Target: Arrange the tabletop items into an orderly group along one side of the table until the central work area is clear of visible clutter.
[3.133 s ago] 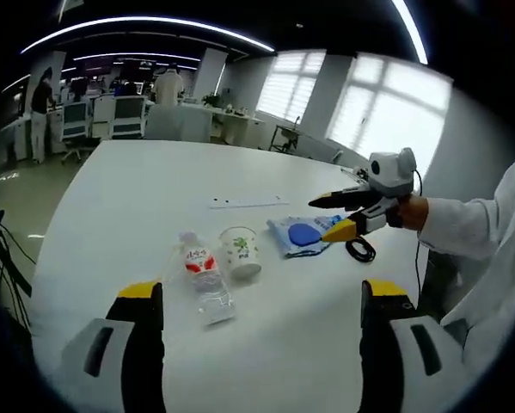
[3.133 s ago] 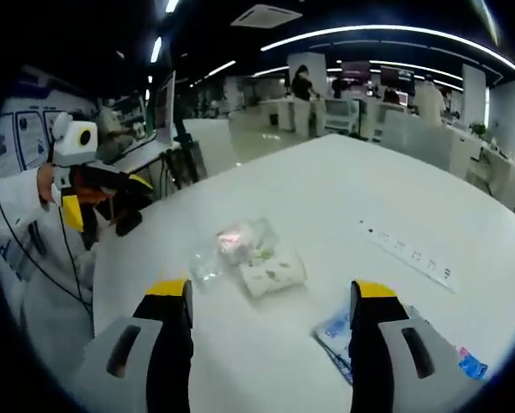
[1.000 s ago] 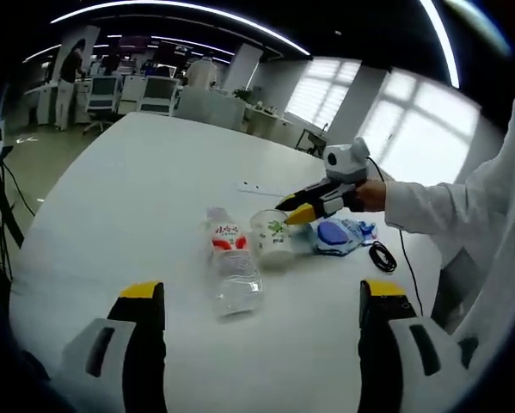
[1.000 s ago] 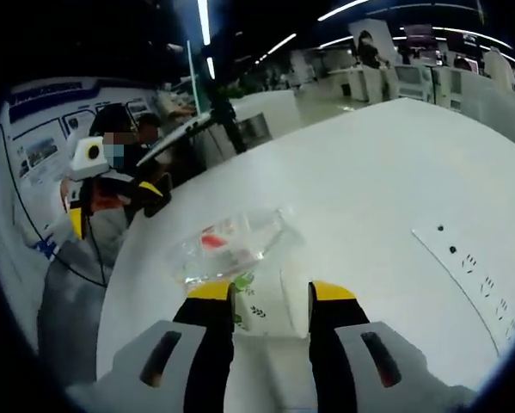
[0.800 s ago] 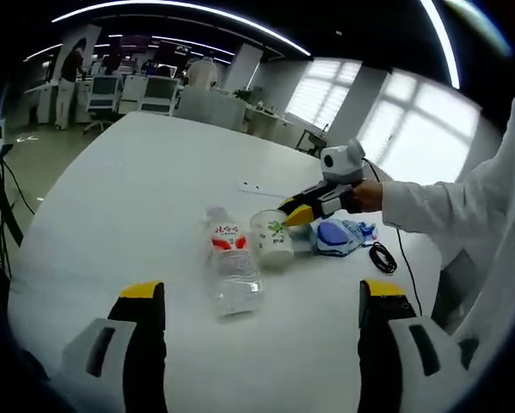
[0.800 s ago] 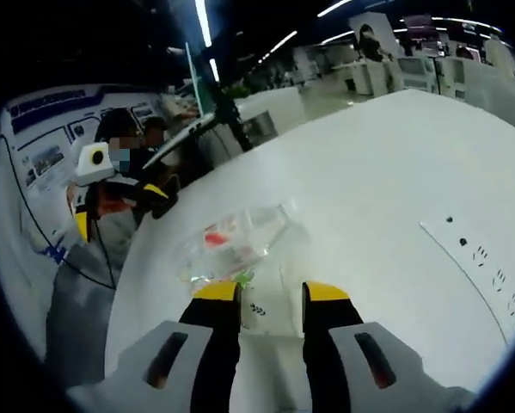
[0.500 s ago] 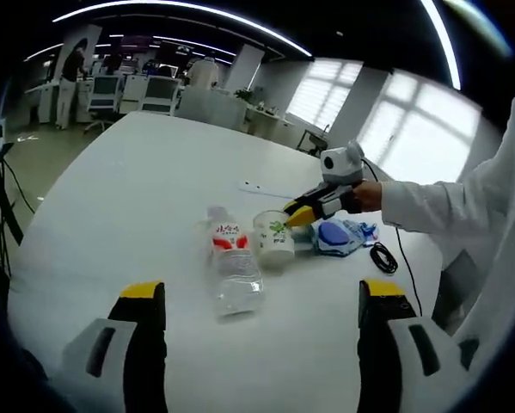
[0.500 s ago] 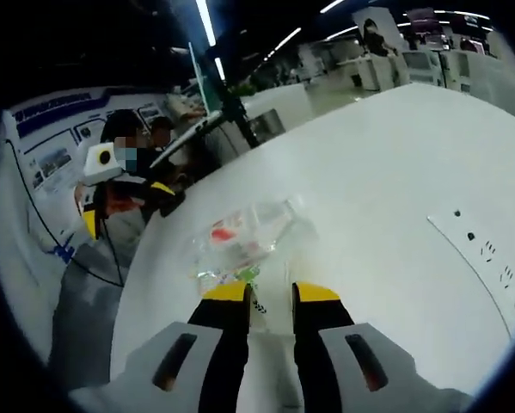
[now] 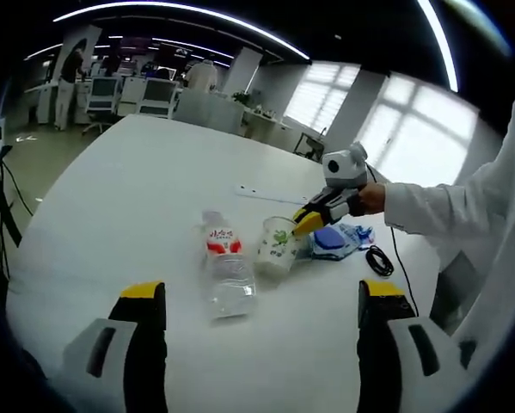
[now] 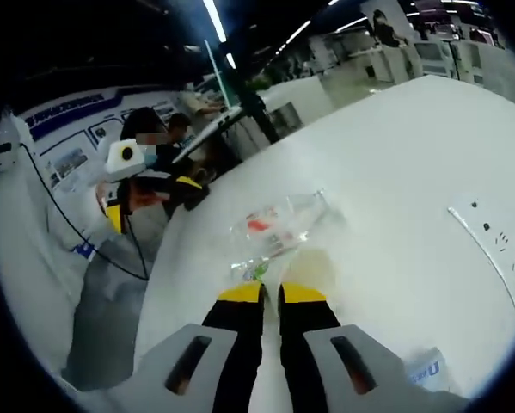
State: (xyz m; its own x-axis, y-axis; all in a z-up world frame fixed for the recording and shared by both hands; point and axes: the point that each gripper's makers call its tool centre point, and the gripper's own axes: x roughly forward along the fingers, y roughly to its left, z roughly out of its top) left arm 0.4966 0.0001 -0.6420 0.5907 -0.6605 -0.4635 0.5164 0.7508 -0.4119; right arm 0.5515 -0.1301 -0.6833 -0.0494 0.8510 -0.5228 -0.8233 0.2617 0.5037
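The paper cup (image 9: 277, 245) sits tilted on the white counter (image 9: 137, 198), its rim pinched between the nearly closed fingers of the right gripper (image 9: 302, 225). A plastic water bottle (image 9: 222, 268) lies just beside it, a blue packet (image 9: 333, 240) behind. The left gripper (image 9: 261, 344) hovers near the counter's edge with fingers spread wide, holding nothing.

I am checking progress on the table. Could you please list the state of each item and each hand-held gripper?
Paper cup: tilted, rim pinched.
Water bottle: lying on its side.
Right hand-held gripper: shut on the cup.
Left hand-held gripper: open, holding nothing.
Blue packet: flat on table.
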